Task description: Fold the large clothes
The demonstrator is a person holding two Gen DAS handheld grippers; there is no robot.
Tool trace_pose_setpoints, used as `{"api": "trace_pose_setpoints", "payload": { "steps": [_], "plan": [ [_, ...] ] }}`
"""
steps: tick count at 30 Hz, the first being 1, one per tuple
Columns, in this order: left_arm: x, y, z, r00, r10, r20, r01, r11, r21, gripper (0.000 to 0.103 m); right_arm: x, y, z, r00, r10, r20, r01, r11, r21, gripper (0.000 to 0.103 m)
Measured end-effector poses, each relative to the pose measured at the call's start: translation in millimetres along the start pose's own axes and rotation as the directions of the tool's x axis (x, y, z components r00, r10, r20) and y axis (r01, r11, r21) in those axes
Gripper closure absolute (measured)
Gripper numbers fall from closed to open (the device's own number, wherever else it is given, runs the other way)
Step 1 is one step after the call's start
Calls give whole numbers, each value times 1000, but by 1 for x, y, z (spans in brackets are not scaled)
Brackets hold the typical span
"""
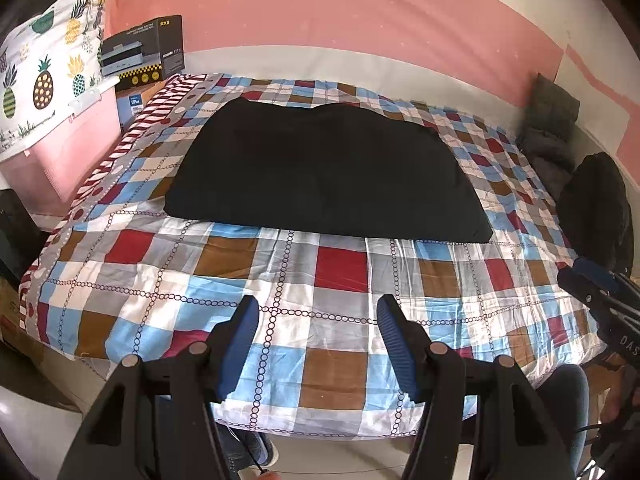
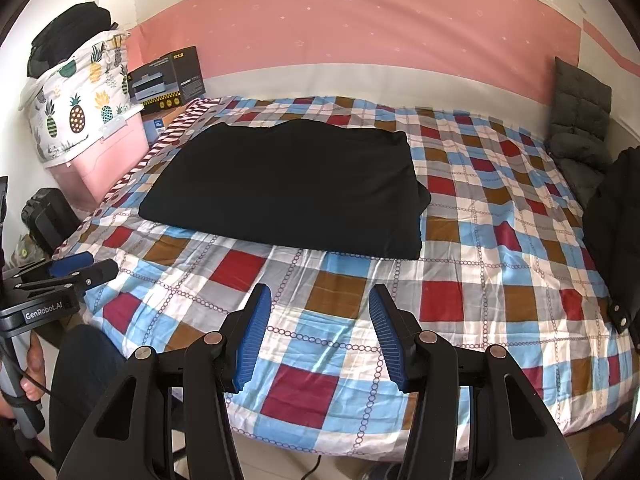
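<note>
A large black garment [image 1: 324, 172] lies folded into a broad flat rectangle on the checked bedspread [image 1: 328, 280], toward the far half of the bed; it also shows in the right wrist view [image 2: 288, 184]. My left gripper [image 1: 318, 312] is open and empty, held above the bed's near edge, well short of the garment. My right gripper [image 2: 320, 300] is open and empty too, above the near edge. Each gripper shows at the side of the other's view: the right one [image 1: 596, 284], the left one [image 2: 80, 268].
A pink storage bin [image 2: 104, 156] with a pineapple-print bag [image 2: 76, 108] and boxes [image 2: 168, 80] stands left of the bed. Grey cushions [image 2: 576, 120] and a black jacket [image 2: 612, 216] sit at the right. A pink wall runs behind.
</note>
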State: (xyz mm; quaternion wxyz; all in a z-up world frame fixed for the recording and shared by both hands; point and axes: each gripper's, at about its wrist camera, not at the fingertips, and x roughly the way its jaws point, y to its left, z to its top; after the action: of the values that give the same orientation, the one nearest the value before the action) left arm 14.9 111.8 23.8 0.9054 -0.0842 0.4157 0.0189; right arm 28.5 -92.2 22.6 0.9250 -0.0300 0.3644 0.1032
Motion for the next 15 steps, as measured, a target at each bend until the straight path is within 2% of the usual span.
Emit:
{"api": "trace_pose_setpoints", "payload": {
  "steps": [15],
  "plan": [
    [4,2,-2,1000,-4,-20,4,1000,-18,40,2,0,1,1000,4,-5,-4,1000,-4,51]
  ]
}}
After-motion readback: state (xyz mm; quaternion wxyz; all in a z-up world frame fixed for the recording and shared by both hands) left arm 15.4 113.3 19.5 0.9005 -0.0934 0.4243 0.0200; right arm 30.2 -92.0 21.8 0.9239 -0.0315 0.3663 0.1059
